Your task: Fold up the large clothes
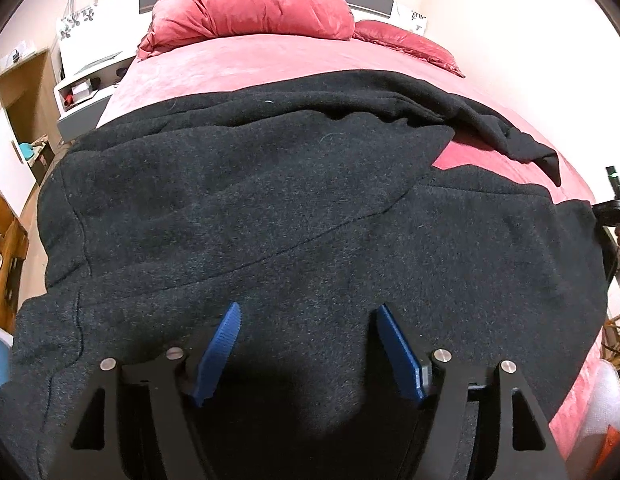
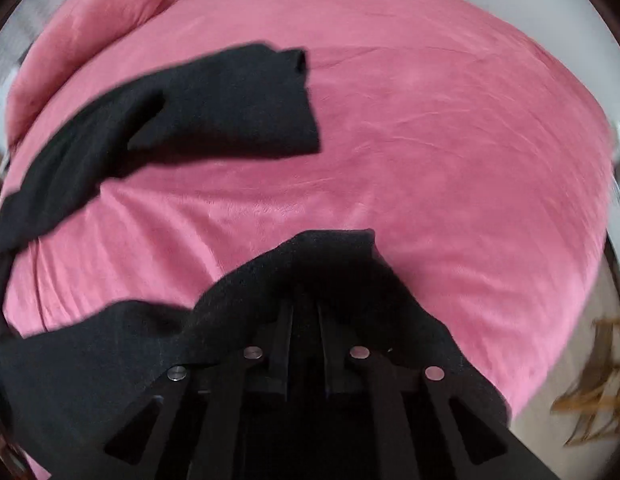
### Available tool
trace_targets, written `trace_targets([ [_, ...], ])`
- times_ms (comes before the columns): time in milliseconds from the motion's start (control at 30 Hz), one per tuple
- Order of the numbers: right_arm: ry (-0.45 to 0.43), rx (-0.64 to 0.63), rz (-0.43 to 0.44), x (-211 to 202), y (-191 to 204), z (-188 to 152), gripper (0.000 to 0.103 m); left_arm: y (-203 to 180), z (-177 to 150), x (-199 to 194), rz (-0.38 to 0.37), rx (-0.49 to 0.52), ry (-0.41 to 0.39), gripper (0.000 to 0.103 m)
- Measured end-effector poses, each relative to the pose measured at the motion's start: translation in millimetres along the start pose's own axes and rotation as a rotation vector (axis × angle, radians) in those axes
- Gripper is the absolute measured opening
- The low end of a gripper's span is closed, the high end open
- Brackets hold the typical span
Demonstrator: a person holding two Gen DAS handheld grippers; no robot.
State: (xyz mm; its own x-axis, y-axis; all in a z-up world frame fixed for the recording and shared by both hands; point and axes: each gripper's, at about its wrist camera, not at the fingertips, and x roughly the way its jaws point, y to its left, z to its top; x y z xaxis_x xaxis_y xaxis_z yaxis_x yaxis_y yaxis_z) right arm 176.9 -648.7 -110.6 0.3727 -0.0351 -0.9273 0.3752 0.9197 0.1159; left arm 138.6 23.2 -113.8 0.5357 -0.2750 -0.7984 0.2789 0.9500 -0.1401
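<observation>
A large black woolly garment (image 1: 294, 208) lies spread across the pink bed (image 1: 214, 68). My left gripper (image 1: 308, 312) is open, its blue fingers (image 1: 222, 340) just above the near part of the garment, holding nothing. In the right wrist view my right gripper (image 2: 306, 300) is shut on a fold of the black garment (image 2: 330, 256), which drapes over the fingers and hides the tips. One black sleeve (image 2: 230, 104) lies flat on the pink bed (image 2: 430, 140) further away, to the left.
A rolled pink duvet (image 1: 250, 4) and a pillow (image 1: 406, 46) sit at the head of the bed. A white bedside unit (image 1: 86, 80) and wooden furniture (image 1: 6, 248) stand to the left. The bed's right edge (image 2: 570, 320) drops to the floor.
</observation>
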Motion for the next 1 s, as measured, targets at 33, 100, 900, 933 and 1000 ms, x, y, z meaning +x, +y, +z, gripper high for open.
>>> trace_targets([
  [33, -0.04, 0.009, -0.006, -11, -1, -2, 0.007, 0, 1, -1, -0.002, -0.005, 0.001, 0.072],
  [100, -0.174, 0.001, -0.056, -46, -1, -3, 0.006, 2, 2, -4, -0.018, -0.022, -0.004, 0.072],
  [900, -0.274, 0.705, 0.19, -90, -166, -115, 0.048, 50, 3, -34, 0.114, -0.161, -0.135, 0.071],
  [933, -0.251, 0.74, 0.244, -83, -163, -120, 0.051, 51, 1, -32, 0.114, -0.166, -0.127, 0.071],
  [1000, -0.183, 0.822, 0.374, -62, -162, -122, 0.051, 52, 0, -28, 0.125, -0.159, -0.112, 0.071],
])
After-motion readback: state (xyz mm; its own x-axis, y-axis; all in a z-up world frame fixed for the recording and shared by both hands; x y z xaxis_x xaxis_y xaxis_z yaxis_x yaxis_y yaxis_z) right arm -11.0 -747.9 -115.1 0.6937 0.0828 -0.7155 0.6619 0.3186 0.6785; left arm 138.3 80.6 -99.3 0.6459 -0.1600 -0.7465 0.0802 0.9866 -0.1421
